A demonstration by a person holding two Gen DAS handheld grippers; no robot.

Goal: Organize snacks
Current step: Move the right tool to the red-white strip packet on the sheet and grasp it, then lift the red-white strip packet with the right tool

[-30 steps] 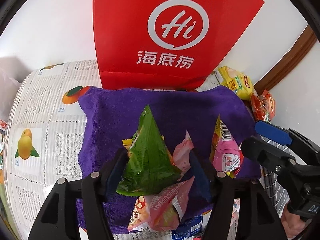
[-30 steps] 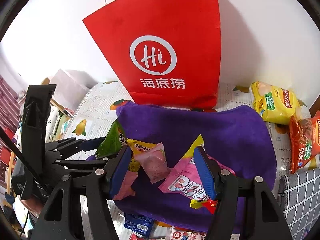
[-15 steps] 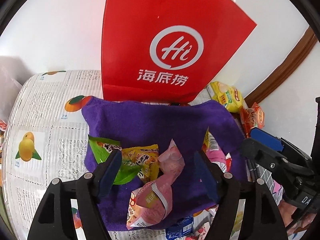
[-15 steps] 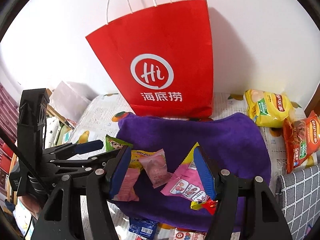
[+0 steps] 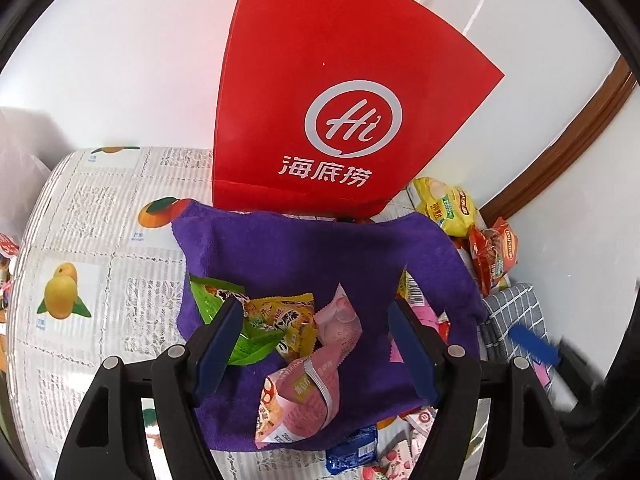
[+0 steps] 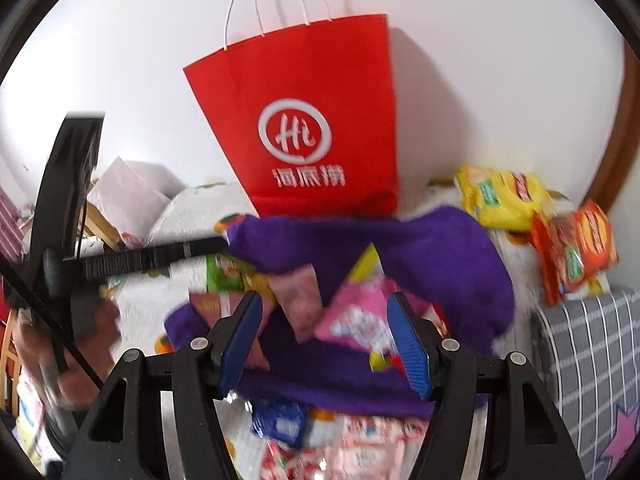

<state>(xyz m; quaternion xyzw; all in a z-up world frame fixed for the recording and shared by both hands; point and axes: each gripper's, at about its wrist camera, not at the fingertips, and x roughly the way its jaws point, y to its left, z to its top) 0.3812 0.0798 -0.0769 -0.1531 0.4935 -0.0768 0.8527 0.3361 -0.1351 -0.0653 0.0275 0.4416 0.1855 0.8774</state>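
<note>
A red paper bag (image 5: 344,120) stands against the wall behind a purple towel (image 5: 320,248). On the towel lie a green packet (image 5: 212,296), a yellow packet (image 5: 284,316), a small pink packet (image 5: 340,320), a larger pink packet (image 5: 300,396) and another pink one (image 5: 416,304) at the right. My left gripper (image 5: 316,312) hangs open above them, holding nothing. In the blurred right wrist view, my right gripper (image 6: 324,304) is open over the pink packets (image 6: 360,320), pressing on none. The bag (image 6: 304,120) shows there too.
A yellow chip bag (image 5: 444,208) and an orange-red bag (image 5: 494,252) lie at the far right by a grey checked cloth (image 5: 516,312). A blue packet (image 5: 352,448) and more packets sit off the towel's near edge. The fruit-print tablecloth (image 5: 100,240) spreads left.
The left gripper let go of the green packet, which now lies flat at the towel's left, and rose. The right gripper pulled back; its view has gone blurred.
</note>
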